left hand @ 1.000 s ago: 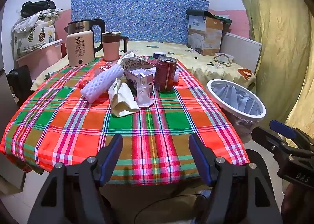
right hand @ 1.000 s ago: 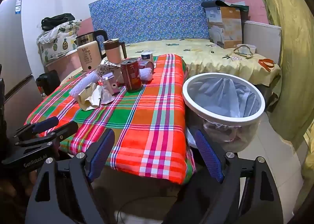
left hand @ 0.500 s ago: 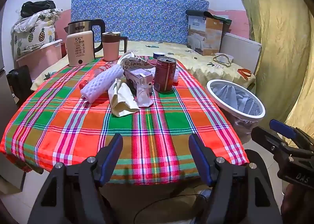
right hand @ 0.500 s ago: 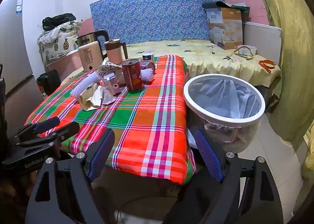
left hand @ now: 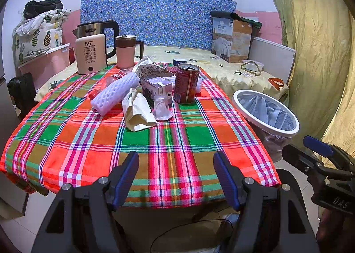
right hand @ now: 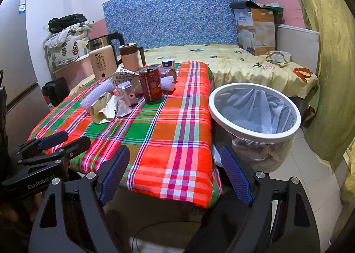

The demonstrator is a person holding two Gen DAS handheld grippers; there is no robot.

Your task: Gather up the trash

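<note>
Trash lies in a cluster on the plaid tablecloth (left hand: 155,142): a red can (left hand: 186,83) (right hand: 151,83), a purple drink carton (left hand: 156,89) (right hand: 127,93), a white foam sleeve (left hand: 114,93) (right hand: 97,93), crumpled cream paper (left hand: 137,113) (right hand: 103,112) and a patterned wrapper (left hand: 150,69). A white-rimmed bin (left hand: 266,111) (right hand: 255,111) with a grey liner stands right of the table. My left gripper (left hand: 176,174) is open and empty at the table's near edge. My right gripper (right hand: 173,171) is open and empty, between table corner and bin.
A cream kettle (left hand: 91,55) and a pink mug (left hand: 125,54) stand at the table's far left. A bed (right hand: 233,62) with a box (right hand: 255,31) lies behind. A yellow curtain (left hand: 310,53) hangs on the right. A fridge (right hand: 13,64) is at the left.
The right gripper has drifted slightly back. The left gripper has barely moved.
</note>
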